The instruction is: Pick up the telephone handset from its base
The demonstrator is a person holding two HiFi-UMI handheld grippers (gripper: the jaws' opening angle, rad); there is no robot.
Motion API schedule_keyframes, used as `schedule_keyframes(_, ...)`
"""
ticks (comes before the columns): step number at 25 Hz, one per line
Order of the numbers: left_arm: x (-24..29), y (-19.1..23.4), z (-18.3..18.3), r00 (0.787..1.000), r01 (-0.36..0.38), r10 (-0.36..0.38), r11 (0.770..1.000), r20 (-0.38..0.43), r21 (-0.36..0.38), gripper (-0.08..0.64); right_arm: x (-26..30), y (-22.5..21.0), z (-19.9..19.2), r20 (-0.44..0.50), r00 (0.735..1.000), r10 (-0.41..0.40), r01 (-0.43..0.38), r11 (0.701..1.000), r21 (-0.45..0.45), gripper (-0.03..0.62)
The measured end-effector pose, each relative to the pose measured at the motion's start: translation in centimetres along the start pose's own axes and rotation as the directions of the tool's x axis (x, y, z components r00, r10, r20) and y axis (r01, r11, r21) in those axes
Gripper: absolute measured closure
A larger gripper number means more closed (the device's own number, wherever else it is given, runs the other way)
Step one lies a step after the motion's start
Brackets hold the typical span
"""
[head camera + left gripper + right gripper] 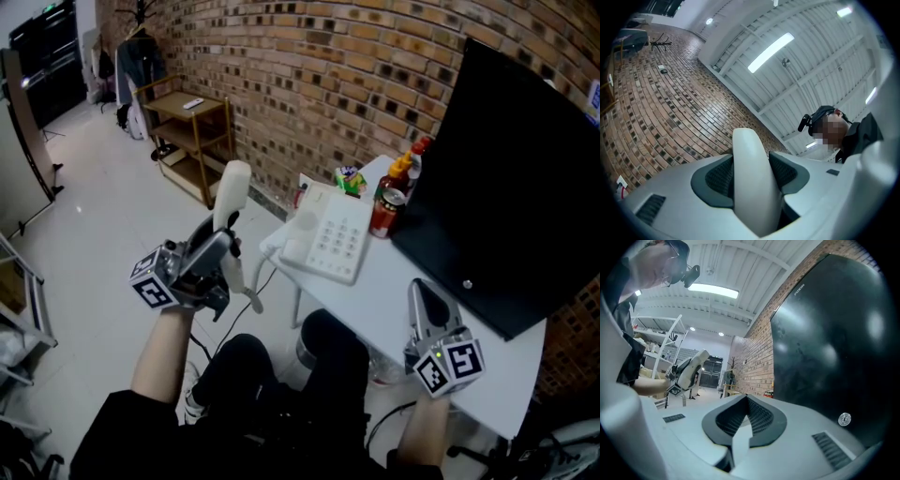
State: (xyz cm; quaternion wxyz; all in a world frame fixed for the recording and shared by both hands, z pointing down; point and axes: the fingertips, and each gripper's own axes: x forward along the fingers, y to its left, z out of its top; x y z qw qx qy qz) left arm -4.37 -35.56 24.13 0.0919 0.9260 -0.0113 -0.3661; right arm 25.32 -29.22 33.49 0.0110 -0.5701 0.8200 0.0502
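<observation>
A black screen (506, 178) leans against the brick wall (309, 75) and takes up the far right of the white worktop (394, 300). The telephone base (333, 239) lies at the worktop's left end, close to the edge, and its cradle is empty. Just beside it on the right stand two sauce bottles (401, 172) and a red can (385, 212).

The handset (231, 202) is off the base. It is held up in the air to the left of the worktop, over the floor, with its upper end pointing up. The left gripper (223, 246) is clamped on it. In the left gripper view both pads press the sides of the smooth white body, and most of the handset sticks out beyond them. The right gripper (422, 291) rests over the near edge of the worktop, its jaws drawn together on nothing.

The lift looks done, so the risks now lie in how the handset is held. The plastic is glossy and rounded, and the long part sticking out could swing in the pads or slide out if the hand tips further.

A white cord (251, 298) hangs from the handset's lower end, though its path back to the base is hard to follow. Pulling the handset further away could tighten the cord. That could drag the base off the edge or jolt the can and bottles.
</observation>
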Motion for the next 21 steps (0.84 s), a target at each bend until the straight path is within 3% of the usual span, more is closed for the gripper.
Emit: schedule_keyframes(21,-0.94,0.97,-0.3,1.0,-0.026,0.027,0.998,0.008,-0.051,0.319,0.9,-0.91,-0.21,0.021,1.0,-0.006,0.006,1.0,0.028,0.584)
